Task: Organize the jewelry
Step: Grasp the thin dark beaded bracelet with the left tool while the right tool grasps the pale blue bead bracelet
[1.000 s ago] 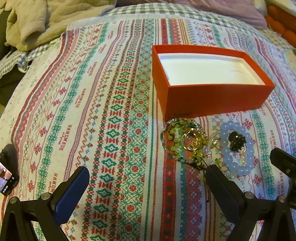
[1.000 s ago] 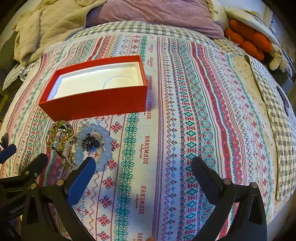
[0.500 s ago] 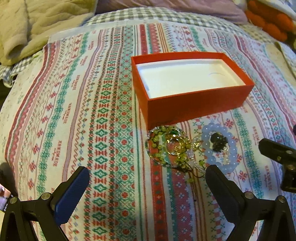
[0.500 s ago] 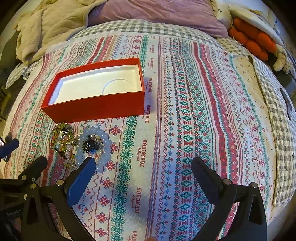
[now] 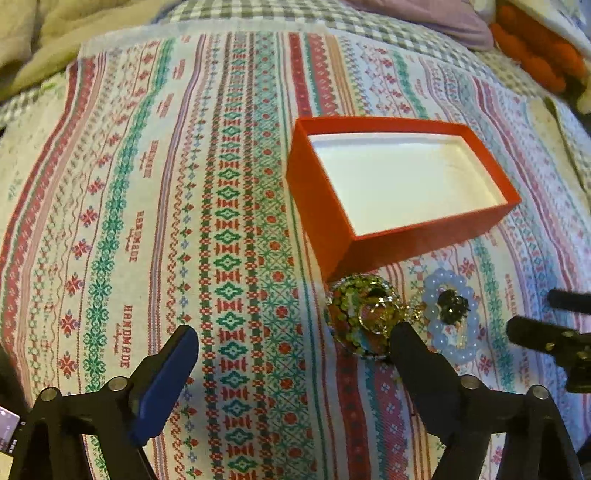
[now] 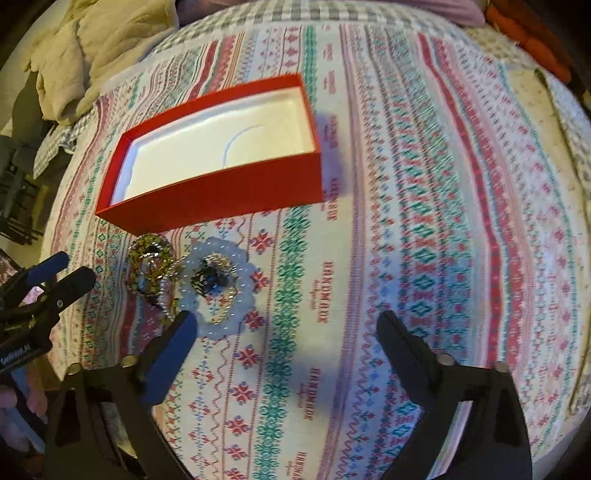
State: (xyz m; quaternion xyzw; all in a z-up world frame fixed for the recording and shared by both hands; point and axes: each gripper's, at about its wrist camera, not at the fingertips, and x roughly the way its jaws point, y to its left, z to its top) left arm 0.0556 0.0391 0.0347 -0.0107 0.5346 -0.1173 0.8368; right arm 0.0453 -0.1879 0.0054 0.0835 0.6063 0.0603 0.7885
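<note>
An open red box (image 5: 369, 254) with a white empty inside lies on the patterned cloth; it also shows in the right wrist view (image 6: 221, 195). In front of it lie a green and gold beaded bracelet (image 5: 354, 314) (image 6: 147, 266) and a pale blue bead bracelet (image 5: 454, 343) (image 6: 236, 254) with a dark ornament (image 5: 450, 304) (image 6: 208, 280) inside its ring. My left gripper (image 5: 295, 336) is open and empty, its right finger just in front of the green bracelet. My right gripper (image 6: 284, 321) is open and empty, its left finger at the pale bracelet's near edge.
The striped "handmade" cloth (image 5: 147, 221) covers a bed. A beige blanket (image 6: 92, 48) lies at the back left, a purple pillow (image 5: 424, 14) and an orange plush (image 5: 532, 51) at the back right. Each gripper shows at the edge of the other's view.
Both cameras have moved closer to the jewelry and the box. The box now looks turned at an angle in both views. Both grippers stay open.
</note>
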